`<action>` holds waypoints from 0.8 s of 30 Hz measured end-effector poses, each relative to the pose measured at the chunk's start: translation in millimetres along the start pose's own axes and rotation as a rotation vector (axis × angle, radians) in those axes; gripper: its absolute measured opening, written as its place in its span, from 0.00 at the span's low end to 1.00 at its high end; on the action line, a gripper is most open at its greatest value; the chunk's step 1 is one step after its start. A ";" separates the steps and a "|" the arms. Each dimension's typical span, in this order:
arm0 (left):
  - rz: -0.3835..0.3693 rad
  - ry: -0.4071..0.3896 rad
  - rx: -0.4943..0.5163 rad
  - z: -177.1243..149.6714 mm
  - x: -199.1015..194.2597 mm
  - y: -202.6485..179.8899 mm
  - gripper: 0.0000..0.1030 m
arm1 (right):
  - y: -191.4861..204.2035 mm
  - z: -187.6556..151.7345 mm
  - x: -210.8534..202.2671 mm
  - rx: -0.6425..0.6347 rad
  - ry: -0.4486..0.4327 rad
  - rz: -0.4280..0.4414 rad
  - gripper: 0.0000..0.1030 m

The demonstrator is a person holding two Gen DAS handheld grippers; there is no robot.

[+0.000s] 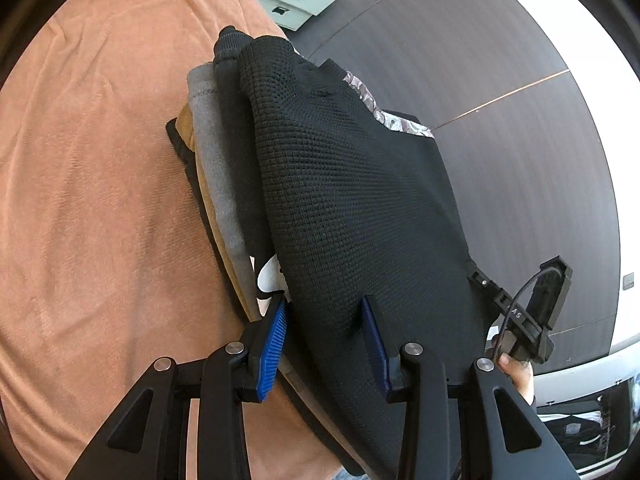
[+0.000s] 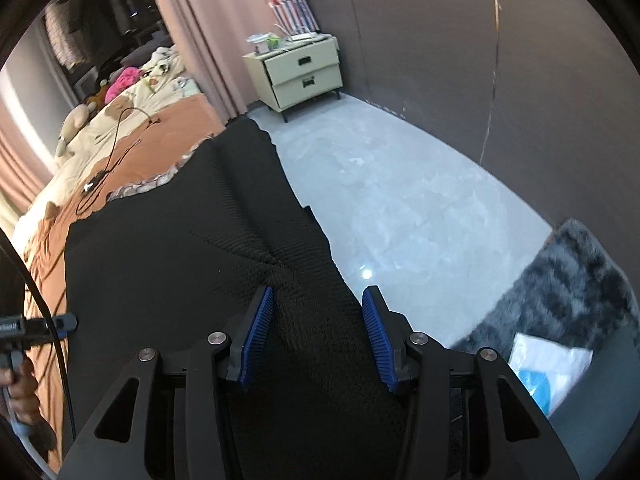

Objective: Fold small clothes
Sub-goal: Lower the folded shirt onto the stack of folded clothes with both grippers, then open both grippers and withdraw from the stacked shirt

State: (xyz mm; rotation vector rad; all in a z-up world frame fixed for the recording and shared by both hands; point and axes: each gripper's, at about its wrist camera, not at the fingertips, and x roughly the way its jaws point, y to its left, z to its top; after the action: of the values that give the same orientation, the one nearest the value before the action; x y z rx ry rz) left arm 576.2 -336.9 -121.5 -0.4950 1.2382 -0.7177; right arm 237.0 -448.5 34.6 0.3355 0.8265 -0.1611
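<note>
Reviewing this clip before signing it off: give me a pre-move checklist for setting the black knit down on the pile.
1. Left tool gripping the black knit garment: ok, fabric fills its jaws.
2. Right tool gripping the same garment: ok, bunched knit between the pads.
3. Garment folded flat: not ok, creased and bunched near the right tool.
4. Stack of folded clothes underneath: ok, layered, on the orange blanket.
5. Garment aligned over the stack: cannot tell.

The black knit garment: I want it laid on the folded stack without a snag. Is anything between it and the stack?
Nothing visible: the black knit garment already drapes over the folded stack on the orange bedspread.
</note>
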 end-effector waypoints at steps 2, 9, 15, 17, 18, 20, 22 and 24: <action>0.010 0.000 -0.004 -1.9 -4.3 -0.7 0.39 | 4.2 4.3 -6.6 0.007 0.004 0.003 0.43; 0.029 -0.038 0.008 -7.9 -35.2 -13.0 0.46 | 6.1 -9.1 -59.0 0.023 -0.018 0.047 0.65; 0.052 -0.109 0.064 -20.3 -77.3 -32.8 0.76 | 22.7 -24.5 -96.5 -0.033 -0.068 0.022 0.82; 0.060 -0.132 0.077 -25.5 -92.2 -37.9 0.89 | 32.7 -33.5 -109.1 -0.046 -0.079 0.011 0.88; 0.059 -0.146 0.088 -29.1 -101.7 -40.6 0.93 | 35.9 -37.5 -112.8 -0.051 -0.083 0.011 0.94; 0.057 -0.161 0.109 -34.7 -115.5 -45.5 0.95 | 43.5 -46.3 -124.8 -0.063 -0.105 0.005 1.00; 0.075 -0.172 0.128 -41.5 -131.7 -50.8 1.00 | 50.4 -55.2 -132.7 -0.069 -0.121 0.001 1.00; 0.084 -0.183 0.143 -49.1 -148.4 -54.6 1.00 | 55.3 -65.8 -142.4 -0.073 -0.137 -0.002 1.00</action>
State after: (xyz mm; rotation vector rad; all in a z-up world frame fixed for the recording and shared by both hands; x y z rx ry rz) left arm 493.6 -264.8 2.6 -0.3798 1.0224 -0.6695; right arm 111.1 -372.1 111.7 0.2518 0.6952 -0.1534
